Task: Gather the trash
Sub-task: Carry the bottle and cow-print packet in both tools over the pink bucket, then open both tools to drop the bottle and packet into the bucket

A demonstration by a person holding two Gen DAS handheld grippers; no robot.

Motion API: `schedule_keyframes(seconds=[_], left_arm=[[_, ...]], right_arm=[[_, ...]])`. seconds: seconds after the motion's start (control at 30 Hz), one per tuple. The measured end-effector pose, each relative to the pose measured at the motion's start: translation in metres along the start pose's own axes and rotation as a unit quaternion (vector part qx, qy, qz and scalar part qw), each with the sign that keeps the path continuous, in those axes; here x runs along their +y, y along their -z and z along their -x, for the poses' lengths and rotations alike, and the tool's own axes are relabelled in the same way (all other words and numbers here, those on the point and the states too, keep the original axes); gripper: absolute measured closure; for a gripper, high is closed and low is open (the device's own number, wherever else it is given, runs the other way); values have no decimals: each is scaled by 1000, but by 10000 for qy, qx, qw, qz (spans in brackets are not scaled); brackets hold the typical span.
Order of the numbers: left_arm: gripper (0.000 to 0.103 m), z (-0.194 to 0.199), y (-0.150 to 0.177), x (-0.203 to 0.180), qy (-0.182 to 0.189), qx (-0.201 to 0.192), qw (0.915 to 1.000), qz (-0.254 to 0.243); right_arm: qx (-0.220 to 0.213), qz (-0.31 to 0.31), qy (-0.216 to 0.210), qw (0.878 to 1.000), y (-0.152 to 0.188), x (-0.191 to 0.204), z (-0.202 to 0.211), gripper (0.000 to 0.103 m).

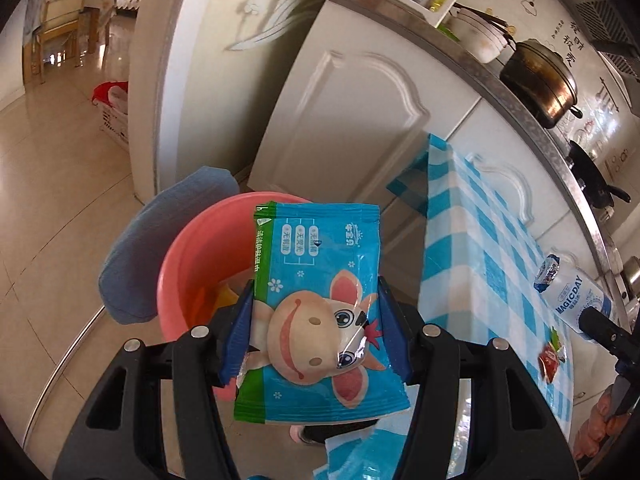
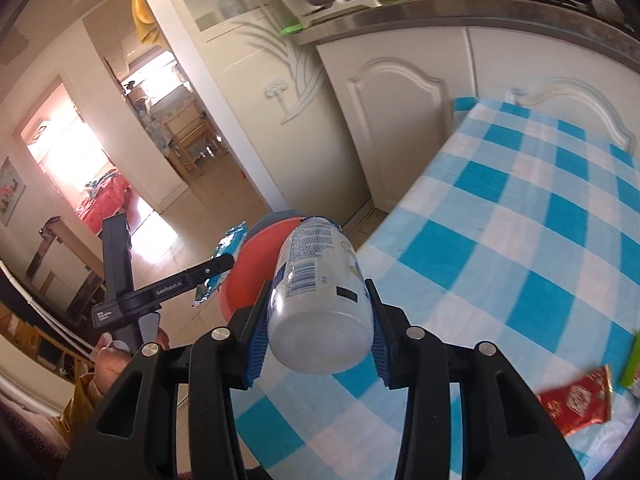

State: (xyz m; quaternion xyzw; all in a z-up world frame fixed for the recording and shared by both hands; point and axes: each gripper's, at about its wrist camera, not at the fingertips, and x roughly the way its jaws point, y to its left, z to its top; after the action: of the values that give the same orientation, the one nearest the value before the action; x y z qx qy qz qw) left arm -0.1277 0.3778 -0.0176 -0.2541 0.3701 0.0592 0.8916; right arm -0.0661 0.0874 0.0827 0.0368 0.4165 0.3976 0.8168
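Left wrist: wipes packet (image 1: 316,312) is clamped flat between left gripper (image 1: 316,332) pads above pink bin (image 1: 192,264). Right wrist: bottle (image 2: 318,300) is gripped by right gripper (image 2: 318,324), long axis forward, base toward camera.

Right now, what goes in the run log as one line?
left hand-held gripper: shut on wipes packet, over pink bin | right hand-held gripper: shut on bottle | red wrapper on table

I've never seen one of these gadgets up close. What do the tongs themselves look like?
Both the left tongs and the right tongs are black plastic frames with triangular cutouts, round silver pins at the joints and ribbed blue pads on the fingers. White lettering, partly reading "GenRobot.AI", marks the left one's side.
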Motion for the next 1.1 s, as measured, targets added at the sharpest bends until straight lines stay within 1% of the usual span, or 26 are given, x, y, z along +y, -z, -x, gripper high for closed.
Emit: schedule_keyframes(seconds=[0.07, 0.17, 0.23, 0.27, 0.3, 0.33, 0.37, 0.4, 0.43, 0.5, 0.53, 0.57, 0.6, 0.67, 0.8, 0.87, 0.93, 1.03, 1.1], left_arm=[[45, -5, -4, 7, -85, 15, 9999, 102], [45, -15, -7, 14, -182, 62, 9997, 152], [45, -25, -8, 18, -229, 153, 9995, 177], [44, -29, -8, 20, -259, 186, 9993, 177], [41, -32, -7, 21, -330, 188, 9991, 184], [36, -35, -7, 23, -459, 170, 9986, 174], [28, -37, -7, 24, -582, 164, 9981, 156], [23, -38, -6, 25, -675, 170, 9975, 152], [18, -38, -5, 27, -729, 181, 9971, 158], [18, -37, -4, 29, -770, 193, 9968, 129], [17, -36, -3, 29, -803, 185, 9965, 100], [16, -34, -2, 30, -833, 161, 9964, 86], [16, -31, 0, 31, -828, 103, 9965, 88], [16, -26, 3, 32, -782, 11, 9969, 125], [15, -18, 7, 27, -665, -230, 9975, 86], [10, -15, 7, 22, -563, -331, 9978, 74], [10, -10, 7, 18, -467, -432, 9980, 59], [9, 0, 6, 9, -417, -692, 9967, -30], [8, 5, 6, 2, -368, -800, 9961, -75]], right_arm=[[136, 28, -159, 9998, -11, 10, -21, 59], [308, 131, -272, 9991, -22, 24, -51, 59], [455, 166, -252, 9985, -28, 30, -73, 58], [534, 206, -215, 9981, -30, 32, -83, 55], [577, 197, -187, 9980, -31, 33, -93, 50], [597, 154, -212, 9979, -32, 33, -101, 39], [596, 109, -211, 9979, -32, 32, -105, 31], [570, 40, -132, 9983, -31, 30, -107, 29], [542, -35, -108, 9985, -29, 28, -108, 27], [467, -178, -142, 9986, -25, 21, -102, 25], [417, -222, -106, 9988, -23, 16, -98, 21], [356, -237, -56, 9991, -20, 14, -94, 21], [277, -237, -1, 9993, -19, 11, -88, 20], [109, -254, 117, 9996, -15, 6, -75, 14], [-171, -198, 255, 9993, -4, 0, -54, 13], [-290, -169, 398, 9986, 3, -4, -44, 12], [-397, -119, 425, 9982, 12, -3, -33, 12], [-557, 74, 629, 9964, 25, -3, -21, 11], [-638, 196, 717, 9952, 32, -4, -13, 11]])
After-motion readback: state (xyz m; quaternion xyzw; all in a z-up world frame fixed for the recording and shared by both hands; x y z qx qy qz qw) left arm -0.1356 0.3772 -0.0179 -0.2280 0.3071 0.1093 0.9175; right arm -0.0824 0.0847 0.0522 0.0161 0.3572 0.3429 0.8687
